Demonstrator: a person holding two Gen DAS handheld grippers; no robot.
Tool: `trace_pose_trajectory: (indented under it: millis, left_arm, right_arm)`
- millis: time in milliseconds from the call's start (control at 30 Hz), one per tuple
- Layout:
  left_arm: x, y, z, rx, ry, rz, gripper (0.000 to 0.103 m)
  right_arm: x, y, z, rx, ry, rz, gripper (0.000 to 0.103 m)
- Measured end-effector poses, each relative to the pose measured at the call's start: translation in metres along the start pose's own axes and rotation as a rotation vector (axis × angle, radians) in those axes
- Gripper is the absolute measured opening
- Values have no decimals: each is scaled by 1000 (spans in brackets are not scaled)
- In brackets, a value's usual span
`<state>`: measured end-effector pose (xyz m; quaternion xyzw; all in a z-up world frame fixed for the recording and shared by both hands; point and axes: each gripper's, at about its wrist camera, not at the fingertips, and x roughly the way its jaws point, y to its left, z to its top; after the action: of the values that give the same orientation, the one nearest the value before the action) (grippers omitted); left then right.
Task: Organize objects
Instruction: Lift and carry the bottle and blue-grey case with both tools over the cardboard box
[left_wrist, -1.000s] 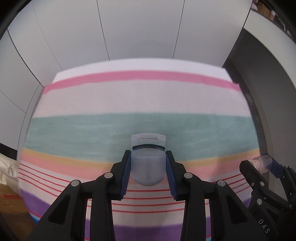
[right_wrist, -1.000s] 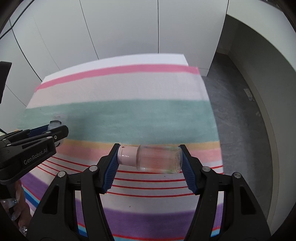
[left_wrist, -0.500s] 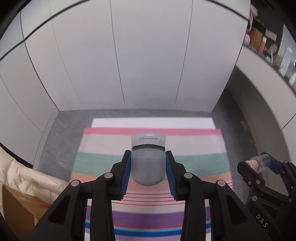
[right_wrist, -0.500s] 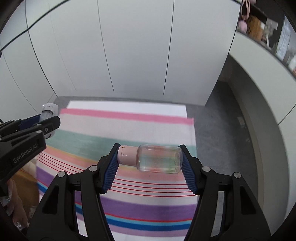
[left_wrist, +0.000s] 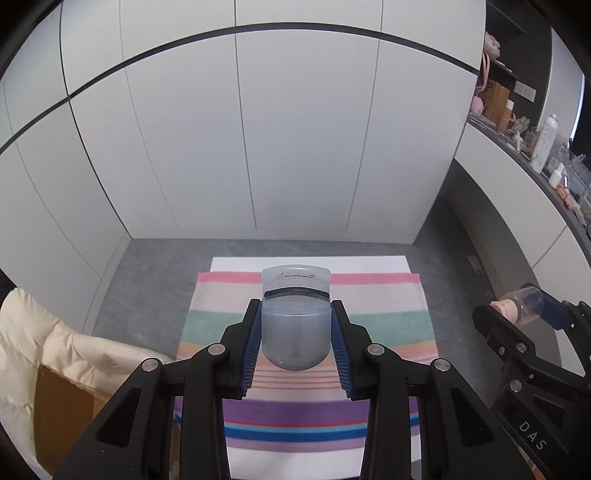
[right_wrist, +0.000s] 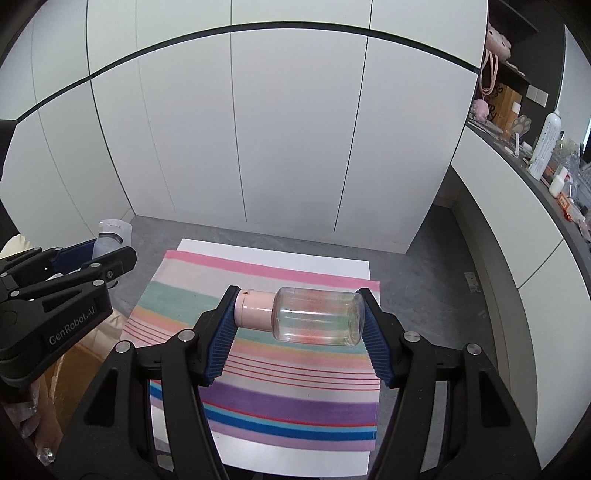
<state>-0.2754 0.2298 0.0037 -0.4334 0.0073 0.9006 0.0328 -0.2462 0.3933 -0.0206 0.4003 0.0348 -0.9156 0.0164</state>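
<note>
White cupboards back a striped cloth, both tongs loaded high above it.

Left gripper is clenched on a grey curler; right gripper pinches a clear bottle end to end. Carry step, I judge; next comes finding a spot to set each down. A second ago the cloth filled both views; now both sit far above it.
</note>
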Motion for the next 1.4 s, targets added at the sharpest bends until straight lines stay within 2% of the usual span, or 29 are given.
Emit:
trace_pose_trajectory:
  millis: [333,533,867,1067,1267,1400]
  left_arm:
    - [-19,-7,-10,24,6,16,36]
    - [-41,2,-37,30,-8,41,36]
    - [-72,8,-119,60,-18,44,36]
    - [-69,7,-163,88,50,-1,36]
    - [-65,16,-183,62,84,-10,36]
    - [-63,20,-185,56,81,-13,36]
  right_arm:
    - [-27,-4,-8,18,1,8,64]
    - [-42,-9,-27,11,-8,-7,64]
    - [-69,-24,-102,60,21,6,64]
    - [-80,-33,-168,119,102,32,65]
    - [-86,-45,-212,163,167,-5,65]
    - [-87,-46,-218,164,173,-11,65]
